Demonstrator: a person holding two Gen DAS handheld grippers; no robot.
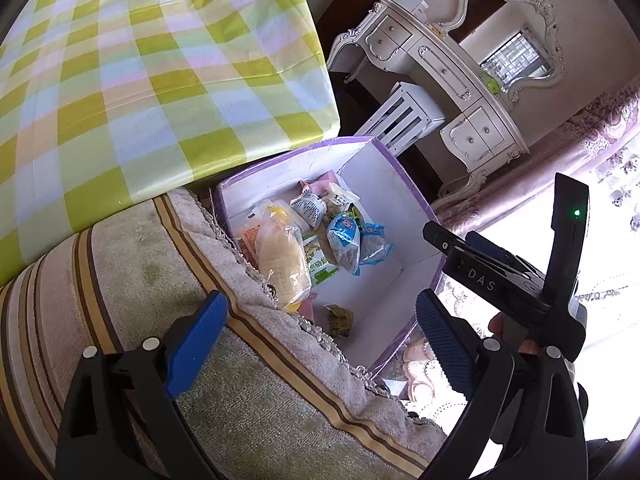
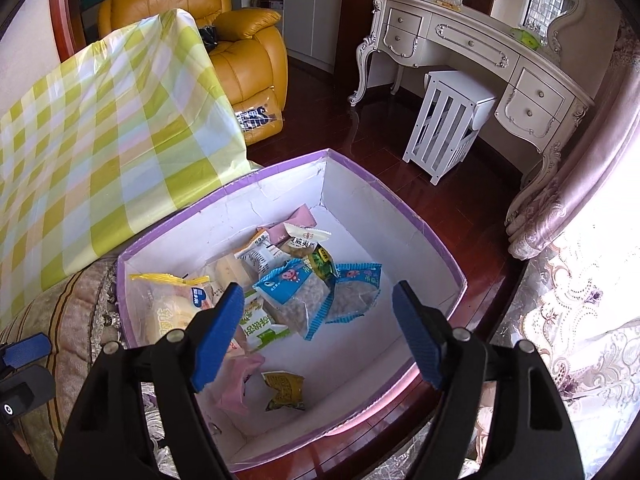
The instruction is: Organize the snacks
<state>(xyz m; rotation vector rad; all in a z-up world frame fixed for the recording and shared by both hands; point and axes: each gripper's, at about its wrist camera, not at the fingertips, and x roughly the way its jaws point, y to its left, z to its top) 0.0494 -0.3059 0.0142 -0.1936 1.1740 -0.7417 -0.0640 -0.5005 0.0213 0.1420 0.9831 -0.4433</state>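
A white box with a purple rim [image 1: 396, 168] [image 2: 424, 232] sits on the dark wood floor and holds several snack packs. Among them are a clear bread pack [image 1: 280, 264] [image 2: 168, 304], two blue packets [image 1: 344, 240] [image 2: 292, 296], a green-and-white pack [image 2: 260, 324], a pink packet [image 2: 240, 384] and a small yellow-green packet [image 1: 340, 320] [image 2: 284, 390]. My left gripper [image 1: 320, 300] hangs open and empty over the box's near edge. Above the box, my right gripper [image 2: 318, 288] [image 1: 436, 236] is open too, with nothing between its fingers.
A striped, fringed cushion [image 1: 140, 280] borders the box on the left, under a green checked cloth [image 1: 140, 80] [image 2: 100, 140]. Beyond stand a white dressing table [image 2: 480, 52], a white slatted stool [image 2: 444, 120] and a yellow armchair [image 2: 240, 40]. A lace curtain [image 2: 580, 300] hangs at right.
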